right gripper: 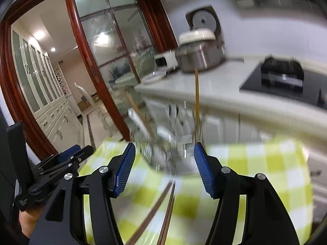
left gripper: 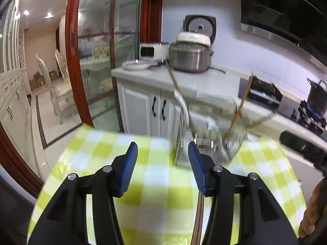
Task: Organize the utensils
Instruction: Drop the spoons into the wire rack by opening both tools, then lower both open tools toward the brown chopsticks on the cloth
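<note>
Loose chopsticks [right gripper: 163, 208] lie just before the wire utensil holder [right gripper: 169, 155]; both right gripper [right gripper: 164, 163] and left gripper [left gripper: 162, 163] jaws gape wide, empty. Thin sticks may roll from a pinch.

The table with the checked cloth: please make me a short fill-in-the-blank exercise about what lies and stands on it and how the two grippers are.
1. The tablecloth is checked in white and ____.
2. The loose chopsticks lie flat on the ____.
3. The wire utensil holder already holds several utensils that stand ____.
4. The left gripper and the right gripper both have their jaws ____ and hold nothing.

Missing words: green; tablecloth; upright; open
</note>
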Motion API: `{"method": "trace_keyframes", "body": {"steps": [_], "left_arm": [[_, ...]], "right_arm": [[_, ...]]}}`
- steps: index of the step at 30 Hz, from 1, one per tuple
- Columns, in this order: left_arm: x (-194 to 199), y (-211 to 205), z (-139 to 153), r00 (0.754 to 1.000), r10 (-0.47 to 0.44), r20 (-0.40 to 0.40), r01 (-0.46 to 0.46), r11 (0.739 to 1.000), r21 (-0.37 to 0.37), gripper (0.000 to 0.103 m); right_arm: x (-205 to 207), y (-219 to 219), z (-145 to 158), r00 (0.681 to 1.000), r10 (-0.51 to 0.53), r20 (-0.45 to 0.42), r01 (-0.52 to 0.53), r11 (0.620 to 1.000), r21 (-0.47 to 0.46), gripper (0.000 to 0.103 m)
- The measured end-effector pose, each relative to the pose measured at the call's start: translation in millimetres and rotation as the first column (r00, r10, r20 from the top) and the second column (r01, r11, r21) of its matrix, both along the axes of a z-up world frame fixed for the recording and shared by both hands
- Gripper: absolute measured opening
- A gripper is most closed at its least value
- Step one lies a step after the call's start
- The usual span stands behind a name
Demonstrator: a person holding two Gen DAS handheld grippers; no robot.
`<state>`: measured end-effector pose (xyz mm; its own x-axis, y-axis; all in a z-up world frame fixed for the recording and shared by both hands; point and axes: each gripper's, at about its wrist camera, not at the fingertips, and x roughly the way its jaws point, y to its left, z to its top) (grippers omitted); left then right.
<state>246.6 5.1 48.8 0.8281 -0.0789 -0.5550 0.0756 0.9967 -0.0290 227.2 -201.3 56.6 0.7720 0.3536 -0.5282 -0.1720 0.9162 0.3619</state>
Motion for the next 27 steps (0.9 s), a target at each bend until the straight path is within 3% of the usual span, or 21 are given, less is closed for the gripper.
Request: {"method": "trace_keyframes", "body": {"steps": [4,10,15,27], "left_arm": [[-7.8,1.1,-41.3,0.996,-0.037,-0.084,0.036,0.999,-0.011,0.049],[-10.9,-13.4,-85.2,0.974,-0.152,-0.171,0.150,0.988,-0.021,0.049],[-6.5,-27.2,-107.3,0.956,-0.187,-0.226,0.192,0.981,0.000,0.049],[17.6,-46.4,-137.0,0.934,-0.194,-0.299,0.219,0.974,0.052,0.049]], "right_arm": [[-0.5,12.4,-68.3,0.985,0.033,-0.167,-0.032,0.999,0.010,0.058],[-2.1,36.9,-122.2,0.959,0.069,-0.274,-0.090,0.994,-0.063,0.057],[-3.3,42.8,-139.7,0.949,0.077,-0.306,-0.113,0.988,-0.102,0.057],[-2.4,34.4,-138.0,0.955,0.074,-0.287,-0.120,0.982,-0.147,0.057]]}}
